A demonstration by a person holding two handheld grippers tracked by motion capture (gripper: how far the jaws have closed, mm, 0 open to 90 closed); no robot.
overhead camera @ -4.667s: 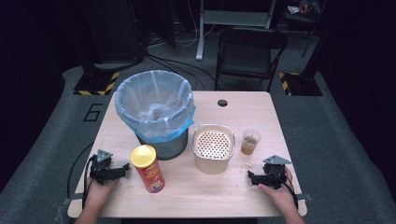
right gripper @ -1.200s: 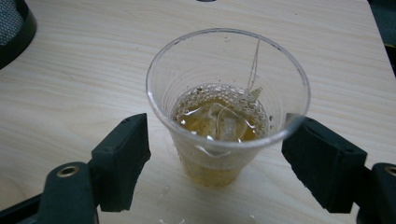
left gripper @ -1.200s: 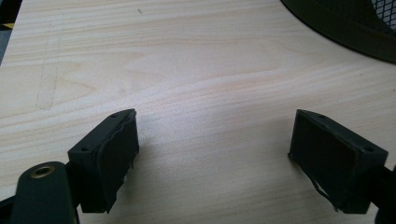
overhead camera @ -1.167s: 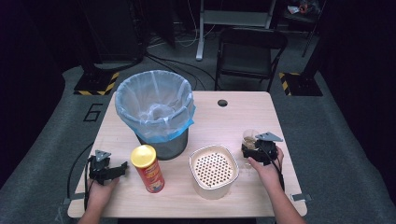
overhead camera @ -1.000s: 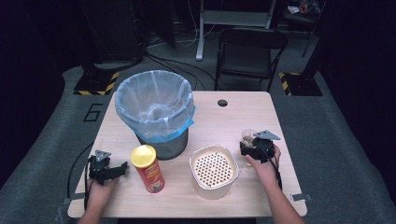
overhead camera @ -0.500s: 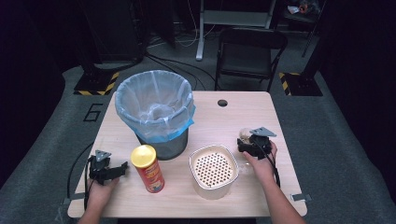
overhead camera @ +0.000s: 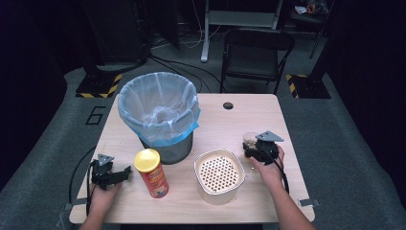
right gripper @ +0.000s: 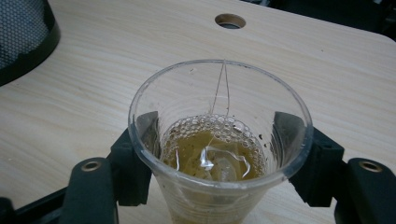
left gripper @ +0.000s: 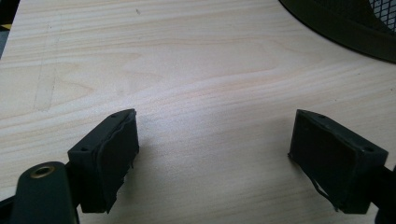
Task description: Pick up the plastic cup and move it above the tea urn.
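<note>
**Jaws closing around the tea cup, nothing lifted yet**

We have the right gripper (overhead camera: pixel 254 149) at the clear plastic cup (right gripper: pixel 219 140), which stands on the table (overhead camera: pixel 220 122) just right of the perforated strainer bowl (overhead camera: pixel 219 173). In the right gripper view the cup sits between the jaws, which have just been closing; the pads look to be at the cup's wall, though we cannot tell whether they press firmly. The cup holds brownish liquid with a tea bag (right gripper: pixel 219 161) in it. We judge the work barely begun: the cup is upright and undrained. Our left gripper (overhead camera: pixel 115 173) rests with jaws apart and empty, beside the yellow-lidded can (overhead camera: pixel 151 172), near the lined bin (overhead camera: pixel 159 112).
</note>
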